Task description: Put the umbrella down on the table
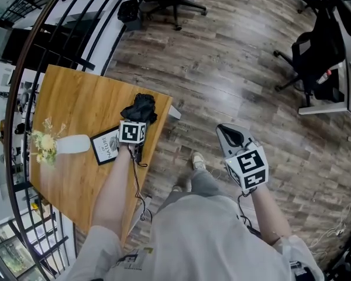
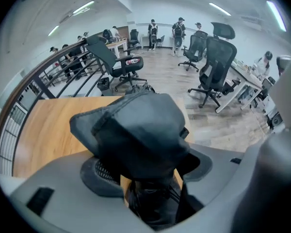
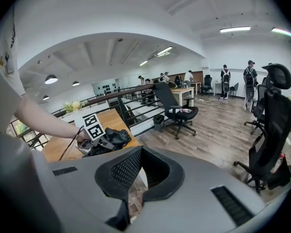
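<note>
The black folded umbrella (image 1: 141,108) lies on the wooden table (image 1: 76,104) near its right edge. My left gripper (image 1: 138,120) points steeply down over it. In the left gripper view the umbrella (image 2: 136,130) fills the space between the two wide-set pads (image 2: 99,176), and its crumpled fabric bulges above them; I see no pad pressing into it. Off the table and over the floor, my right gripper (image 1: 227,132) is held shut and empty. Its view has the tips (image 3: 141,152) together, with the umbrella (image 3: 114,139) and table (image 3: 106,120) off to the left.
A white vase with pale flowers (image 1: 58,144) and a dark framed card (image 1: 105,145) lie on the table left of the umbrella. A black railing (image 1: 76,22) borders the table's far side. Office chairs (image 1: 313,51) stand on the wooden floor at the right.
</note>
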{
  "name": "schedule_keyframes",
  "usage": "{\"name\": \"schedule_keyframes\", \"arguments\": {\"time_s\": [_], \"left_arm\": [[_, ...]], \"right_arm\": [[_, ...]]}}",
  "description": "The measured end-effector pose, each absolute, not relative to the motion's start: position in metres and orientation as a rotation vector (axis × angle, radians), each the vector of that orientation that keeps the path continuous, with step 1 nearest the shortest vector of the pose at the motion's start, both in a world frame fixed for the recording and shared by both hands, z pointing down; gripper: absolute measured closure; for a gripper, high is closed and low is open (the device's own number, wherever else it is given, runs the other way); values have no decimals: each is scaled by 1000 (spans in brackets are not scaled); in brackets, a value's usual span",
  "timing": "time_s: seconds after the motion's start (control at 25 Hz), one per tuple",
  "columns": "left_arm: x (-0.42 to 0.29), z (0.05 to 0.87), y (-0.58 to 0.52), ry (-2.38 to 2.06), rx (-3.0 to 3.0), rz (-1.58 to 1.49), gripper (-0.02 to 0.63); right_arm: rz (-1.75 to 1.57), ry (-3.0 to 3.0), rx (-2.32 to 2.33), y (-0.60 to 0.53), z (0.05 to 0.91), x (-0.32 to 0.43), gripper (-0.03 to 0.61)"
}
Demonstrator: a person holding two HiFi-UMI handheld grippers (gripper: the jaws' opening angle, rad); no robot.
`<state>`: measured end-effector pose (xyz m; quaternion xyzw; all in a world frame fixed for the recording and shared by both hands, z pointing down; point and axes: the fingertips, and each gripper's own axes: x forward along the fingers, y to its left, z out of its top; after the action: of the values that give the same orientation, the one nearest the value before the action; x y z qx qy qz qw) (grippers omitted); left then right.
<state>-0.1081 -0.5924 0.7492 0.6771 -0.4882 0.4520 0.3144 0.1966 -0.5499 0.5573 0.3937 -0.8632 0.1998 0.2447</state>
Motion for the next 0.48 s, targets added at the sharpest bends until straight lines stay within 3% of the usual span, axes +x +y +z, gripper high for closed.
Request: {"name": "schedule_keyframes", "arguments": {"time_s": [0.24,0.4,0.48], "left_arm": [[-118,725,-579,-1350,1806,1144,301],[-132,685,-573,-1473,1816,995,307],[-144,651,-570,-1601,1828,915,383]], "right_arm": [[498,-2458,1064,-553,515,189,551],[633,-2630,995,-554,474,173,551],[589,-2722,941,-555,444,161,551]]}}
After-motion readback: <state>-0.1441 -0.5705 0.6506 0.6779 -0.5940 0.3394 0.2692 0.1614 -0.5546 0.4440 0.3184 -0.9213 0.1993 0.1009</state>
